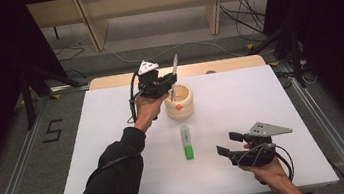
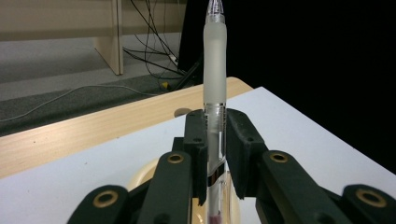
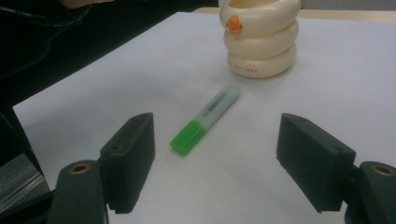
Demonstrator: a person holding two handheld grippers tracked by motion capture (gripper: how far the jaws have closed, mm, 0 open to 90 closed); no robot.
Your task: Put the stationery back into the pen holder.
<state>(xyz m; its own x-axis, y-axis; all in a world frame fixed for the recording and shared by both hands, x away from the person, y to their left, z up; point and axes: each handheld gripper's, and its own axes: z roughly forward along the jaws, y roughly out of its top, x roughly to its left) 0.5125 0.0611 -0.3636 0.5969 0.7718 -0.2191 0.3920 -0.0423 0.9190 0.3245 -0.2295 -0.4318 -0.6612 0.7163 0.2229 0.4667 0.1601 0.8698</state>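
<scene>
Half the pen (image 2: 215, 70) behind jaws

counter (image 1: 114, 135): white sheet over a light wood top | green highlighter (image 1: 186, 143): lying flat on counter, near its middle | cables (image 1: 245, 16): on grey floor beyond counter's far edge | wooden shelf unit (image 1: 147, 4): standing farther back, behind counter

Overhead cam fwd-down; two jaw-cams, close.
</scene>
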